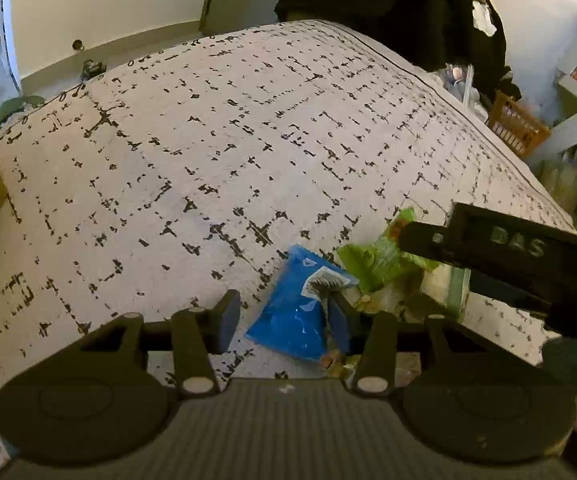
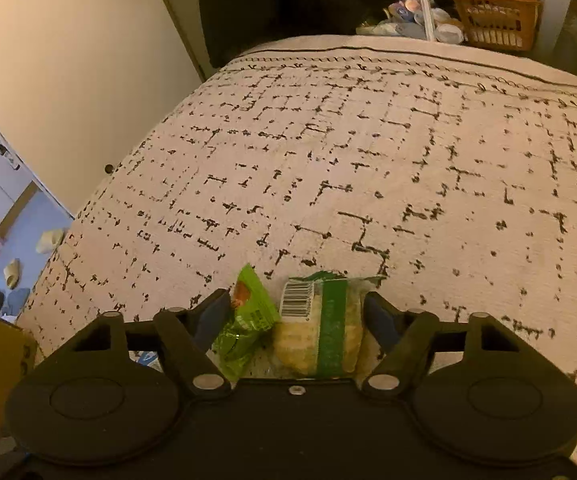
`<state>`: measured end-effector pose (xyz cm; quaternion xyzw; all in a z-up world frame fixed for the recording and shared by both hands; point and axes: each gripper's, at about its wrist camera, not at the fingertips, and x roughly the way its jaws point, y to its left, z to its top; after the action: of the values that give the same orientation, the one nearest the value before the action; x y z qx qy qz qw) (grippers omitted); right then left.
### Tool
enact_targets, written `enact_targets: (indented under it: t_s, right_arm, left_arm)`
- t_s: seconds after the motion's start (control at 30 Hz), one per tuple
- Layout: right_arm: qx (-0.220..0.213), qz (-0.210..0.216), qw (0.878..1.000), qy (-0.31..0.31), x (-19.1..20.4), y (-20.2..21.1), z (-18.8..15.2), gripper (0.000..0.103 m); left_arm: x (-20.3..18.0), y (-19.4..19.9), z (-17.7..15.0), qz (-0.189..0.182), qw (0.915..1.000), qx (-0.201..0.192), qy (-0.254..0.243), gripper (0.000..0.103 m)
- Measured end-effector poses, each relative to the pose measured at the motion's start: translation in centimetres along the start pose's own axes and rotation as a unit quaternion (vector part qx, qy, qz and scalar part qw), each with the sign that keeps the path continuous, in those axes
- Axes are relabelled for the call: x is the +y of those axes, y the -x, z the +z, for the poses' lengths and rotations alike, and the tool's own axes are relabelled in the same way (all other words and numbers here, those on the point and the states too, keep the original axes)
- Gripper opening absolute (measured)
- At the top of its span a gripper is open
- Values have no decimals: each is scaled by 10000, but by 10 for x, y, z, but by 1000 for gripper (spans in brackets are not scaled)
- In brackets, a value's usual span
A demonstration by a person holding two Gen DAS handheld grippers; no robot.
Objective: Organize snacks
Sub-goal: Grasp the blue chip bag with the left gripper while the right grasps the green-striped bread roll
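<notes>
Snacks lie together on a pale bed cover (image 1: 248, 140) patterned with broken black lines, close to its near edge. In the left wrist view, a blue packet (image 1: 292, 312) with a small white label, whose print is too small to read, sits between the fingers of the left claw (image 1: 284, 316); the right finger seems to touch its crumpled edge, the left finger stands clear of it, so the claw is apart. Just right of it lies a green packet (image 1: 376, 260). The right claw (image 1: 408, 240) reaches in from the right, its arm embossed with letters that look like "DAS".

In the right wrist view, the right claw (image 2: 296, 316) straddles two packs: the green packet (image 2: 244, 320) and a clear pack with a green band (image 2: 320, 328) and a barcode, holding pale yellow pieces. Whether its fingers press on them I cannot tell. An orange basket (image 2: 492, 20) stands beyond the far edge.
</notes>
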<state>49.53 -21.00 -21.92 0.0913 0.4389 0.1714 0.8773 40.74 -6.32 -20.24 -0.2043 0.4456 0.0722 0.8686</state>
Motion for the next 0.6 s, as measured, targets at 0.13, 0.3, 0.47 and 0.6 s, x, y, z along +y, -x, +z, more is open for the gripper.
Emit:
enact_targets:
  t_s: [0.13,0.3,0.47,0.6]
  right_arm:
    - [-24,-104,9997,217,1,4,-1,32]
    - [10,26,9996,282,1,14,-3,22]
    - [-72,-23,9982,591,9,26,-9,15]
    - [-65,-48,9976,691,7,36,-15,8]
  left_arm:
    - [4,3,2,120,9999,-25,85,25]
    - [16,14,6,49,9993,-13,380,25]
    - [25,31,11,-7,9987,-198,477,25]
    - [35,44,13,-103,9975,-371,599,25]
